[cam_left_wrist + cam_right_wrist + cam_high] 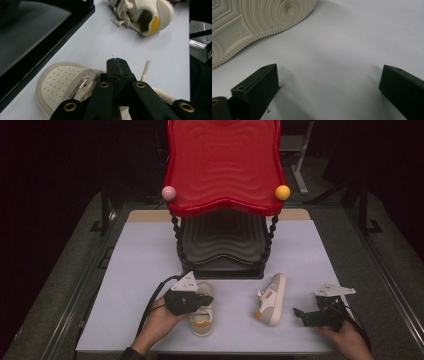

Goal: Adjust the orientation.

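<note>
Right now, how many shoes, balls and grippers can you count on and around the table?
Shoes: 2, upright shoe and shoe on its side
Balls: 2, pink ball and yellow ball
Grippers: 2, left gripper and right gripper
Total: 6

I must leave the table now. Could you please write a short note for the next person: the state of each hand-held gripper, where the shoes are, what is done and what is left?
Left hand-held gripper: jaws shut, over the left shoe; whether a lace is pinched, I cannot tell.
Right hand-held gripper: open, empty, on the table right of the other shoe.
Left shoe: upright, near the front edge.
Right shoe: lying on its side, sole toward the right gripper.
Rack: both shelves hold no shoes.
Done: nothing placed.
Left: probably both shoes onto the rack.
</note>
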Motion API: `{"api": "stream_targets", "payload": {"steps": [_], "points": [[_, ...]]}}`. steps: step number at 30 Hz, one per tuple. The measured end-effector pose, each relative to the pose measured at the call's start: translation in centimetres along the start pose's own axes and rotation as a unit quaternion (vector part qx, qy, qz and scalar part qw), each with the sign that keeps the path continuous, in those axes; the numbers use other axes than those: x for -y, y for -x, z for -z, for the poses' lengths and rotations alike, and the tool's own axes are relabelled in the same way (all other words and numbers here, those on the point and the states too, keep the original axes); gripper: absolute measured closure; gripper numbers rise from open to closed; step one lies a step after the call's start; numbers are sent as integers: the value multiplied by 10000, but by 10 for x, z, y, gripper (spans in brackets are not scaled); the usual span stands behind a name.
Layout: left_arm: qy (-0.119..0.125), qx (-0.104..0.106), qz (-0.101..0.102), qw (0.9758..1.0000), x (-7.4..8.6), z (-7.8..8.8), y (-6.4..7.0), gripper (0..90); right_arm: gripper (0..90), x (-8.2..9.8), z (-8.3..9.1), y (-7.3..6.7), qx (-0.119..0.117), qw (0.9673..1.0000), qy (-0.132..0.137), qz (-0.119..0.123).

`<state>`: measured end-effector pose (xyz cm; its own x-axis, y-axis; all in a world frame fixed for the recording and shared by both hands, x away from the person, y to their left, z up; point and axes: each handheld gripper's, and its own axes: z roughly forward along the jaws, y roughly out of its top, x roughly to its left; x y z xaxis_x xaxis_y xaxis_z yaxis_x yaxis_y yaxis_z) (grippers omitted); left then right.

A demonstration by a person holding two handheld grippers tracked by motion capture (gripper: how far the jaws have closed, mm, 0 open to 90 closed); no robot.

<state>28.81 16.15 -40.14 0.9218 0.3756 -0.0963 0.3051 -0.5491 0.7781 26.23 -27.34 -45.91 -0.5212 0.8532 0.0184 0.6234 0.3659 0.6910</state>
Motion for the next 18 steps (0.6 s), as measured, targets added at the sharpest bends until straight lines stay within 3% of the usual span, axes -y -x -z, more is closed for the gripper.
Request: {"api": "stream_targets", "payload": {"steps": [5,12,15,18], "points": [[144,-25,1,9999,0,17,6,899,17,0,0,0,0,10000,-2,-3],[220,-127,79,9996,16,46,12,899,17,0,0,0,2,10000,-10,-5],[155,-204,191,9995,29,55,12,899,17,0,0,0,3,10000,-7,4],[-101,-180,306,9993,48,55,14,899,17,0,0,0,1,10000,-7,0]]}}
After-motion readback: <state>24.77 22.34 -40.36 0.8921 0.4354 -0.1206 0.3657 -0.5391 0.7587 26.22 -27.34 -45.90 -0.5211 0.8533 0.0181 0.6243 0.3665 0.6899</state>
